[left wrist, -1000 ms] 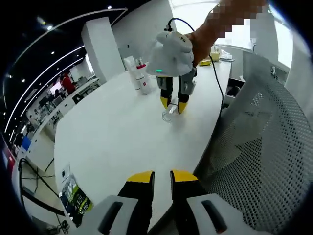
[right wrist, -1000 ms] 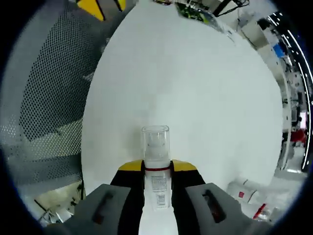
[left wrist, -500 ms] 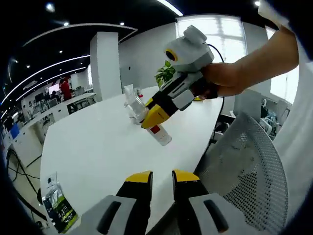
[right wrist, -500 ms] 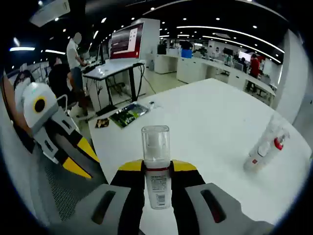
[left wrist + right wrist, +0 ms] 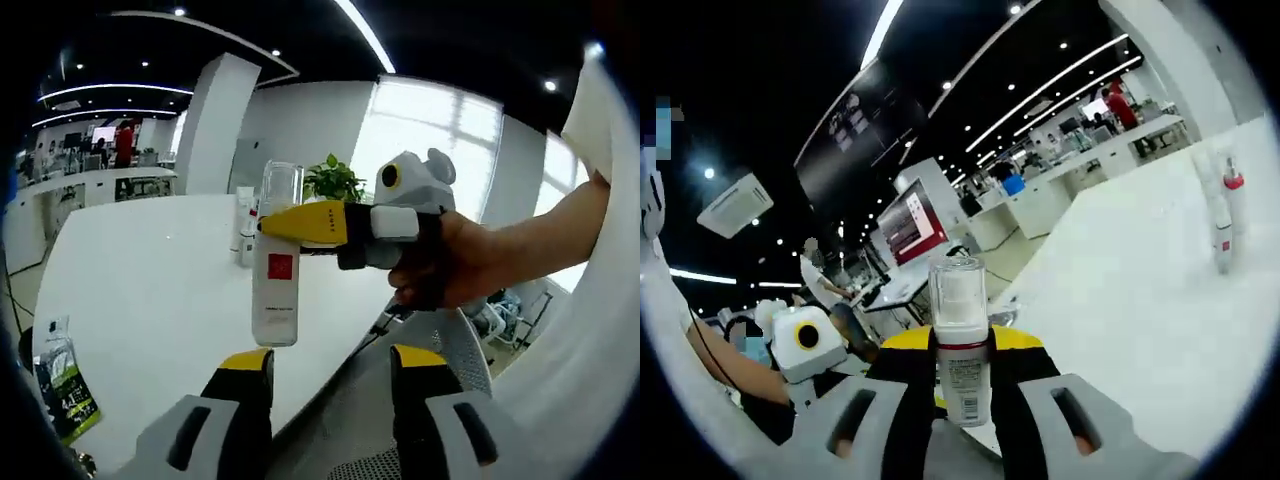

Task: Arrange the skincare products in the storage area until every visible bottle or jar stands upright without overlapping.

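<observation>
Broad white desk (image 5: 150, 270) stretching away under both grippers. Standing bottles (image 5: 243, 228) grouped at its far end, seen also in the right gripper view (image 5: 1222, 215). Green packet (image 5: 66, 385) lying near the desk's edge. Right gripper (image 5: 962, 345) clamped on a clear-capped pump bottle (image 5: 277, 255), held upright in the air above the desk. Left gripper (image 5: 330, 362) below it, fingers spread wide, holding nothing.

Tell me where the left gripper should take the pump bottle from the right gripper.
Grip the lower body of the pump bottle, under the right gripper, which clamps it just under the clear cap. The bottle hangs upright above the left gripper, whose jaws stand open, so rise from below.
</observation>
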